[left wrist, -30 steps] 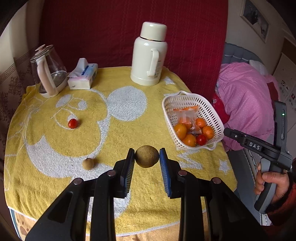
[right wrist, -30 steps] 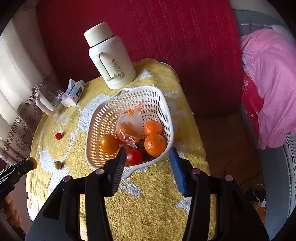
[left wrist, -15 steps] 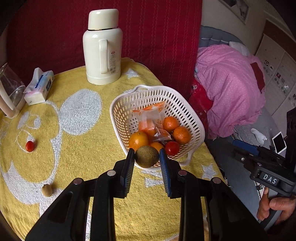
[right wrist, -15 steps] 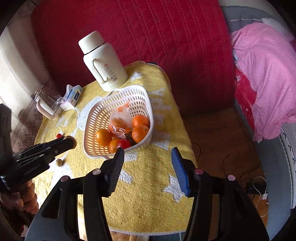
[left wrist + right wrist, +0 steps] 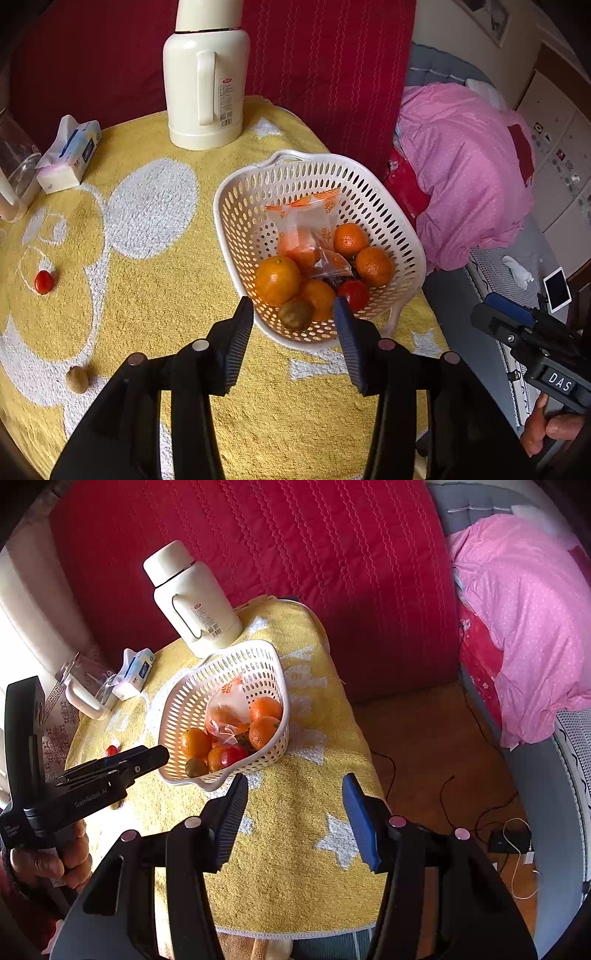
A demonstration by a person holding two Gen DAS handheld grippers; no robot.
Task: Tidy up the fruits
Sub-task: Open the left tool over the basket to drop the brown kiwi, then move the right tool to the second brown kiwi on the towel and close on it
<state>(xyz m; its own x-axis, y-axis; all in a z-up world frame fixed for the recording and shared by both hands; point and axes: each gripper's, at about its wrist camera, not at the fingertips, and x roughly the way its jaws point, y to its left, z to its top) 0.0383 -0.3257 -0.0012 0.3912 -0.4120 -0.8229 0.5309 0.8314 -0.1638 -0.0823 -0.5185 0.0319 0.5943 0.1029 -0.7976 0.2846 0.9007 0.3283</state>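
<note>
Basket (image 5: 236, 206) with four oranges, one kiwi (image 5: 295, 314), one tomato, both tools (image 5: 293, 332) (image 5: 295, 812) wide open, empty.

The round table is covered by a yellow and white terry cloth towel (image 5: 155, 266) with a rough, looped, matt pile, and on it stands a white perforated plastic basket (image 5: 240, 221) with a smooth, slightly glossy wall. The cream plastic thermos jug (image 5: 205, 74) looks smooth and shiny, the crinkled clear plastic bag (image 5: 310, 232) in the basket is glossy, and the round oranges (image 5: 277, 280) have a dimpled, faintly shiny peel beside a dull, fuzzy brown kiwi (image 5: 295, 314). Behind the table hangs a deep red quilted cloth (image 5: 295, 554) with matt stitched ridges.
</note>
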